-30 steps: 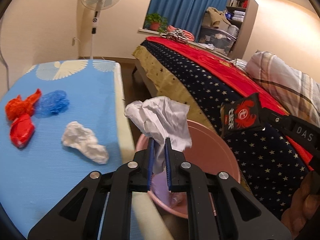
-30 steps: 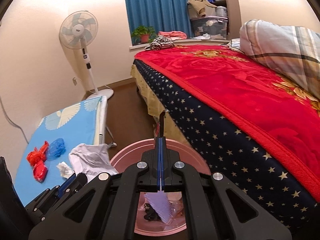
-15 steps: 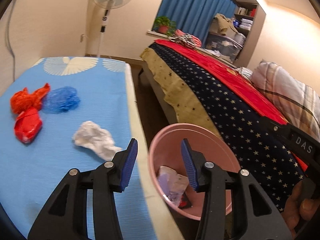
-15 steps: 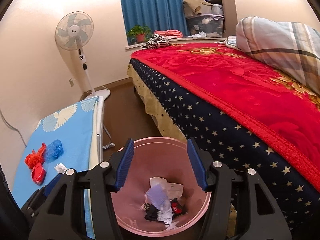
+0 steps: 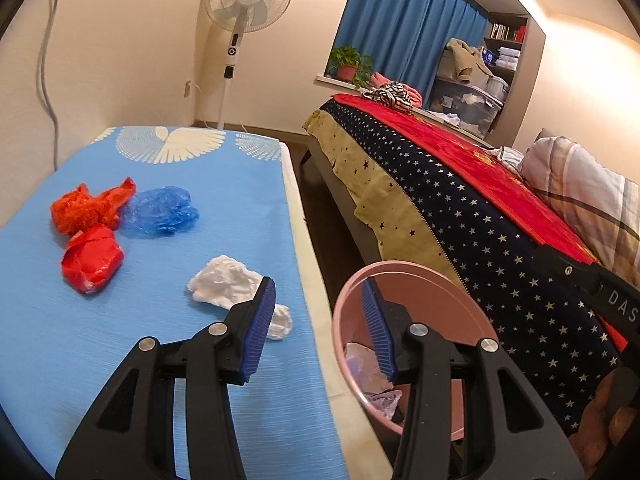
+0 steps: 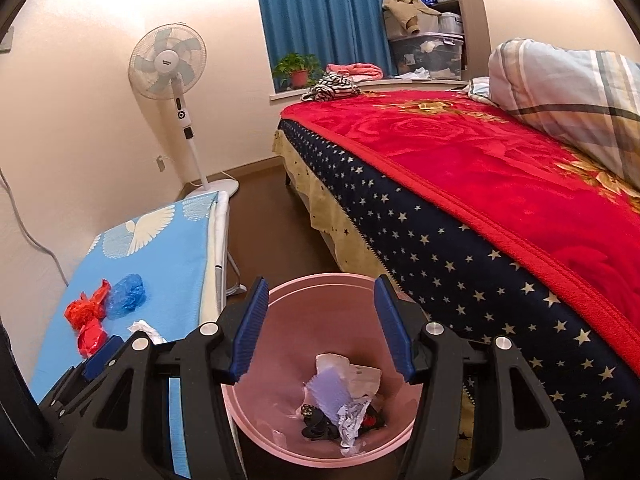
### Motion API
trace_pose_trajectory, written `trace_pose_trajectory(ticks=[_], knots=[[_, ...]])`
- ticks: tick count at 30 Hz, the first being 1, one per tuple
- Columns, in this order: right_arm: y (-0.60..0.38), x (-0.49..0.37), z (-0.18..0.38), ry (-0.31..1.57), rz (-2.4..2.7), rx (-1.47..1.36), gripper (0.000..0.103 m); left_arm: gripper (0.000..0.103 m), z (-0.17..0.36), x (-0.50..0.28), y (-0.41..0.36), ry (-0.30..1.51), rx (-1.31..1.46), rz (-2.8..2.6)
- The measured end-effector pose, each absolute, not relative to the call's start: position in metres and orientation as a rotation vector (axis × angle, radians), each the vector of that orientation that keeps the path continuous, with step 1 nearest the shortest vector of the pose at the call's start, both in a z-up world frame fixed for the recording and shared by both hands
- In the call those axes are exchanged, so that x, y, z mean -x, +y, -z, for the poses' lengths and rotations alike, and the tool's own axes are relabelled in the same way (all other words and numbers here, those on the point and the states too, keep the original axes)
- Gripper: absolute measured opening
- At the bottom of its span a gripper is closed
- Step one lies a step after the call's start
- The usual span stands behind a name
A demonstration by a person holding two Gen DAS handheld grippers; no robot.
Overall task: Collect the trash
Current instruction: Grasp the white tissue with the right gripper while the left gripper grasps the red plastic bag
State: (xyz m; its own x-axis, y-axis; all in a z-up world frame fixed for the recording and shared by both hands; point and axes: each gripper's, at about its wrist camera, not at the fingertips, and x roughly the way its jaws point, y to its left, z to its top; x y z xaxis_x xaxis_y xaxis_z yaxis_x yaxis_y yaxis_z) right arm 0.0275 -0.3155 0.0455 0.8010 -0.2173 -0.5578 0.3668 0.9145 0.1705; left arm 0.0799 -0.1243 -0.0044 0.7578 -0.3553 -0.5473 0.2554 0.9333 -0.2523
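A pink bin point(image 6: 288, 344) stands on the floor between the blue-covered board point(image 5: 120, 320) and the bed; several trash pieces lie inside, including crumpled paper point(image 6: 352, 420). It also shows in the left wrist view point(image 5: 432, 292). On the board lie a white crumpled tissue point(image 5: 228, 284), a blue plastic wad point(image 5: 164, 212) and two red plastic wads point(image 5: 92, 260). My left gripper point(image 5: 318, 316) is open and empty, over the board's right edge beside the bin. My right gripper point(image 6: 320, 328) is open and empty above the bin.
A bed with a red blanket point(image 6: 500, 168) and a starred navy side runs along the right. A standing fan point(image 5: 244, 8) is at the far wall. A plaid pillow point(image 6: 568, 80) lies on the bed. A brown floor strip point(image 6: 272, 216) separates board and bed.
Both grippers opened and dropped their trash into the bin: the left let go of crumpled white paper, the right of a wrapper. The left gripper has swung left toward the board.
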Motion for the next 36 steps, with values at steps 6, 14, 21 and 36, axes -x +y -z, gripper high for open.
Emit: trace_pose_trajectory(ticks=[6, 14, 21, 36], knots=[[-0.297, -0.036, -0.043, 0.568, 0.269, -0.253, 0.056, 0.044, 0.005, -0.080, -0.101, 0.622, 0.173, 0.288], [-0.276, -0.048, -0.034, 0.582, 0.217, -0.241, 0.056, 0.044, 0.006, -0.084, -0.071, 0.614, 0.189, 0.223], [-0.266, -0.059, -0.027, 0.596, 0.194, -0.237, 0.056, 0.044, 0.008, -0.088, -0.060, 0.614, 0.191, 0.199], [-0.238, -0.086, -0.013, 0.613, 0.116, -0.249, 0.056, 0.044, 0.017, -0.099, -0.035, 0.614, 0.191, 0.131]])
